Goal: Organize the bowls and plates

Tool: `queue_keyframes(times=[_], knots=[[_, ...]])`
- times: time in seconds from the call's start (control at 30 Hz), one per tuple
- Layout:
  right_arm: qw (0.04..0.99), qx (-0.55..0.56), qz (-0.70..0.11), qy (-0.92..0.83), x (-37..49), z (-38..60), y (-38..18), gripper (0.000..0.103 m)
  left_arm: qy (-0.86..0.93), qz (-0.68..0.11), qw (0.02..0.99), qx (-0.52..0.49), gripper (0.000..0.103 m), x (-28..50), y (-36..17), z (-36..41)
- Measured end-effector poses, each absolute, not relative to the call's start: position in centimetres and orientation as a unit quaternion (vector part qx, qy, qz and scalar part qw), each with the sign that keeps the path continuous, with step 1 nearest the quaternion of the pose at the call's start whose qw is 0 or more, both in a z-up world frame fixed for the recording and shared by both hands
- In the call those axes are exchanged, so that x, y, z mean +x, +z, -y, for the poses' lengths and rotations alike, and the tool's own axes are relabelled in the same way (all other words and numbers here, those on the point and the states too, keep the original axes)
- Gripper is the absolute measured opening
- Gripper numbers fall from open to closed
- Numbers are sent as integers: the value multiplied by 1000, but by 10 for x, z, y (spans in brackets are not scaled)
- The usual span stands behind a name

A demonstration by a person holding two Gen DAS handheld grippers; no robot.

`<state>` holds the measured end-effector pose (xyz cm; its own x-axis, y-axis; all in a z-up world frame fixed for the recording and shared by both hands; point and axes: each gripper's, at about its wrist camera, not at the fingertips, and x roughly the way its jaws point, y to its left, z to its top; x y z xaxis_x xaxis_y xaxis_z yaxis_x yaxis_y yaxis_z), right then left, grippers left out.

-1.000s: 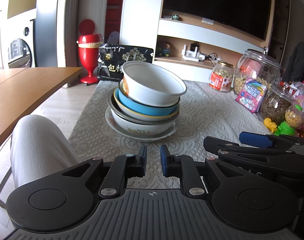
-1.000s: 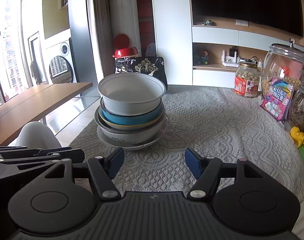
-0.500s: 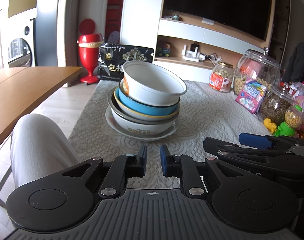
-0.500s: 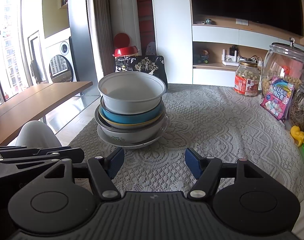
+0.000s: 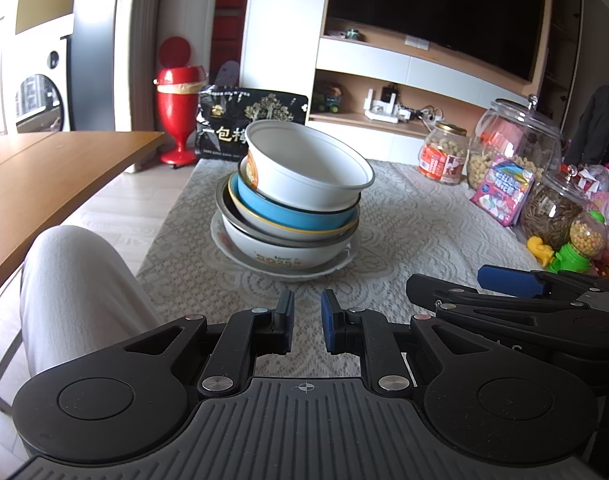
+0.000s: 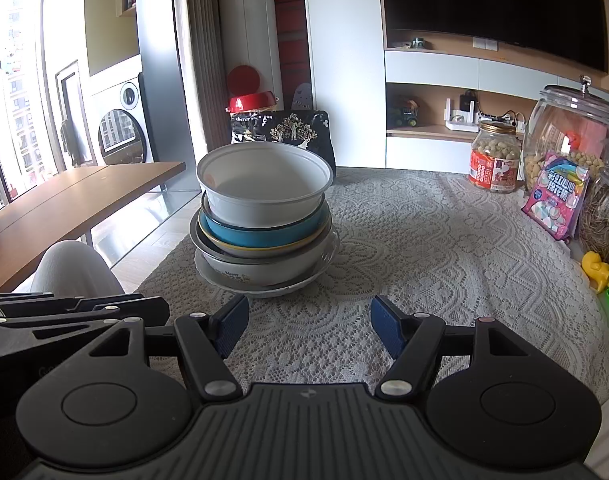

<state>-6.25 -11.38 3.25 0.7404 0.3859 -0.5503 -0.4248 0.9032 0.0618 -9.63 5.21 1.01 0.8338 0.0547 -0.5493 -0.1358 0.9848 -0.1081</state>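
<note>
our left gripper (image 5: 306,322) is nearly shut on nothing; the right gripper (image 6: 309,330) gapes, empty. ahead on the lace tablecloth (image 6: 444,248) sits the stack of bowls (image 6: 264,224). its top white bowl (image 5: 308,166) looks like light thin plastic, tilted; we'd pinch its rim. the glazed, slippery ones beneath look heavier and breakable.

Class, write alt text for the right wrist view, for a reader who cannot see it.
A stack of bowls, white bowl on top and a plate beneath, stands on a lace tablecloth. The right gripper in front is open and empty, short of the stack. Snack jars line the right edge.
</note>
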Motion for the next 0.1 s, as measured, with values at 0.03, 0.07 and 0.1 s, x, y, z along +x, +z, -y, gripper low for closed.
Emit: queue_keyframes(times=[0.03, 0.07, 0.1], knots=[[932, -34, -288, 217, -63, 114, 32, 68, 49, -284, 955, -72, 18, -96, 10, -52], [932, -34, -288, 217, -63, 114, 32, 68, 49, -284, 955, -72, 18, -96, 10, -52], [932, -34, -289, 217, -63, 114, 32, 68, 49, -284, 955, -73, 18, -97, 10, -51]])
